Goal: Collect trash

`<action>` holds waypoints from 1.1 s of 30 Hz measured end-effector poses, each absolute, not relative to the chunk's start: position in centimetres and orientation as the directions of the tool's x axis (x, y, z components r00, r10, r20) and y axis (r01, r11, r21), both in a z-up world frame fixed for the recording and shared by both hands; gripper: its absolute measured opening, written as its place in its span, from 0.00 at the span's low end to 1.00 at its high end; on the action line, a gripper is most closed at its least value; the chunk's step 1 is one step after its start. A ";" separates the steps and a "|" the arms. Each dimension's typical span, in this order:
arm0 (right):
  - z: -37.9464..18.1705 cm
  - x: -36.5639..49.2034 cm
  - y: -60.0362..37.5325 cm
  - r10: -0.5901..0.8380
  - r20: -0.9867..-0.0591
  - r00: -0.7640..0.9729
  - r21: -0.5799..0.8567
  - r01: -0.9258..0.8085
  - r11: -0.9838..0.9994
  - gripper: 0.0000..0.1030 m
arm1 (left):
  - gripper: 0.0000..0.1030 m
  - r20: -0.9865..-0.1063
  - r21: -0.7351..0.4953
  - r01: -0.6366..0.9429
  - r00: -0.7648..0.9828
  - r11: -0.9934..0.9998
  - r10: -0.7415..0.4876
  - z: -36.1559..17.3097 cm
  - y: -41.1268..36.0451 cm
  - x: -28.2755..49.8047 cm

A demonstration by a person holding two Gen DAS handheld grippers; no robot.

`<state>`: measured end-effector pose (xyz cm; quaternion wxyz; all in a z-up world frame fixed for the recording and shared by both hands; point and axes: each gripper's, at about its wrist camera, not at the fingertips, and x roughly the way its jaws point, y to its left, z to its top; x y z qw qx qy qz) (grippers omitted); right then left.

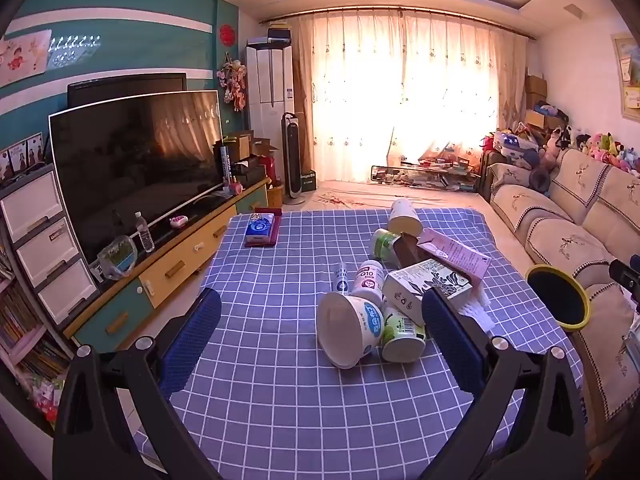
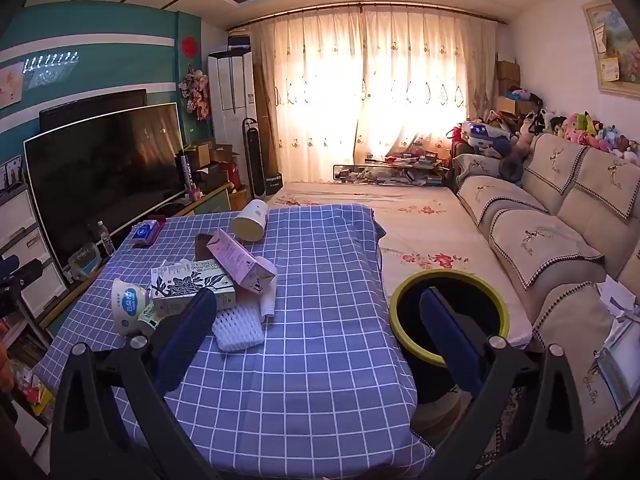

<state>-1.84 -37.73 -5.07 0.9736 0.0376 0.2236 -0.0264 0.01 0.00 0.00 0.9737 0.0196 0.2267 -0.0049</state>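
left gripper [image 1: 322, 312]: released, hovering over the checked surface [image 1: 280, 380], nothing between its pads | right gripper [image 2: 316, 310]: released, empty | trash pile [image 1: 384, 300]: cups, cartons, bottle heaped mid-surface | bin [image 2: 450, 316]: yellow-rimmed, just beside the surface's right edge

Surface [image 1: 280, 380], blue-and-white checked cloth: near half bare, open passage in front of both tools. Obstacle: heap of empty white paper cups, plastic bottles and printed cartons [image 1: 394, 292], right of centre in the left wrist view. Obstacle: blue tissue pack on dark red box [image 1: 262, 227], far left corner. Black round bin with yellow rim [image 2: 450, 316], just beside the surface's right edge, mouth unobstructed.
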 end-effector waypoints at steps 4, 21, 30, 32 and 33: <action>-5.2 -1.7 -37.8 -0.032 -0.438 0.899 0.064 0.067 0.996 0.94 | 0.96 -0.441 0.034 0.015 0.898 0.999 0.001 0.0 0.1 0.0; -6.1 -1.4 -37.9 -0.027 -0.453 0.891 0.065 0.063 0.996 0.94 | 0.96 -0.450 0.041 0.020 0.893 0.999 0.000 0.0 -0.1 0.1; -6.1 -1.1 -37.4 -0.029 -0.460 0.887 0.064 0.066 0.996 0.94 | 0.96 -0.451 0.042 0.021 0.892 0.999 0.000 -0.7 -0.6 0.3; -6.1 -1.1 -37.5 -0.029 -0.461 0.887 0.064 0.066 0.996 0.94 | 0.96 -0.452 0.042 0.023 0.892 0.999 -0.001 -1.2 -1.0 0.2; -6.2 -1.1 -37.5 -0.029 -0.461 0.887 0.064 0.066 0.996 0.94 | 0.96 -0.452 0.042 0.023 0.892 0.999 -0.001 -1.2 -1.0 0.2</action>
